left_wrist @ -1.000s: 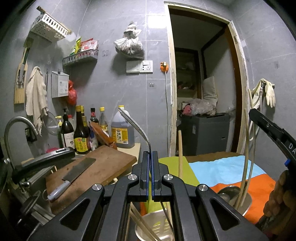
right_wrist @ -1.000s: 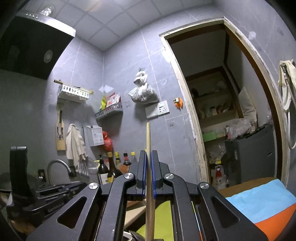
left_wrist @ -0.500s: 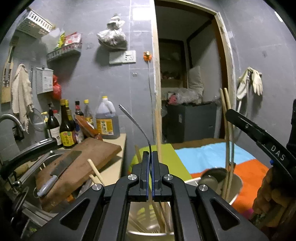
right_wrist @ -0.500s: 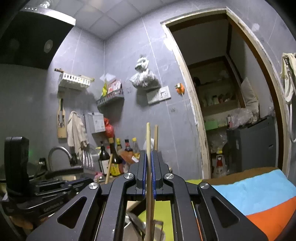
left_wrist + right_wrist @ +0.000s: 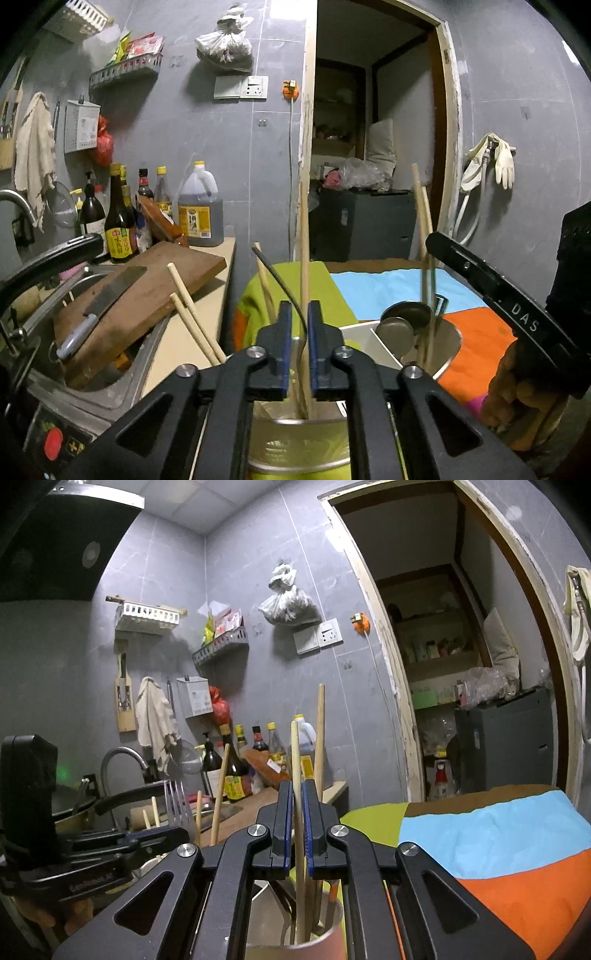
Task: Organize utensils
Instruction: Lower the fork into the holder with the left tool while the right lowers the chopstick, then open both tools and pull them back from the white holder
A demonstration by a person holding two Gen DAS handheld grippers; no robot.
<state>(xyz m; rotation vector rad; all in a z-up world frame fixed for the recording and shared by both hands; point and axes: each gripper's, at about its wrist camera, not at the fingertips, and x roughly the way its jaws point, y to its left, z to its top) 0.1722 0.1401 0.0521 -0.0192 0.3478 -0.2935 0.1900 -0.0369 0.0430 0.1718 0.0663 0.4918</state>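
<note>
My left gripper (image 5: 297, 314) stands open over a metal cup (image 5: 299, 443) that holds a thin metal utensil handle (image 5: 280, 280) and wooden chopsticks (image 5: 304, 258); the utensil passes loose between the jaws. My right gripper (image 5: 297, 805) is slightly open around a wooden chopstick (image 5: 295, 760) that stands in a pinkish cup (image 5: 325, 941) with other chopsticks. In the left wrist view that cup (image 5: 443, 347) holds spoons (image 5: 406, 317) and chopsticks (image 5: 424, 236). The left gripper also shows in the right wrist view (image 5: 162, 834) beside a fork (image 5: 177, 797).
A wooden cutting board (image 5: 147, 291) with a cleaver (image 5: 103, 302) lies over the sink at left. Sauce bottles (image 5: 118, 221) stand by the wall. A colourful cloth (image 5: 388, 284) covers the table. A white tray (image 5: 369, 339) lies between the cups.
Both grippers have lowered toward their cups. The left jaws have opened off the thin metal utensil, which now stands in the cup. The right jaws have loosened around the chopstick.
</note>
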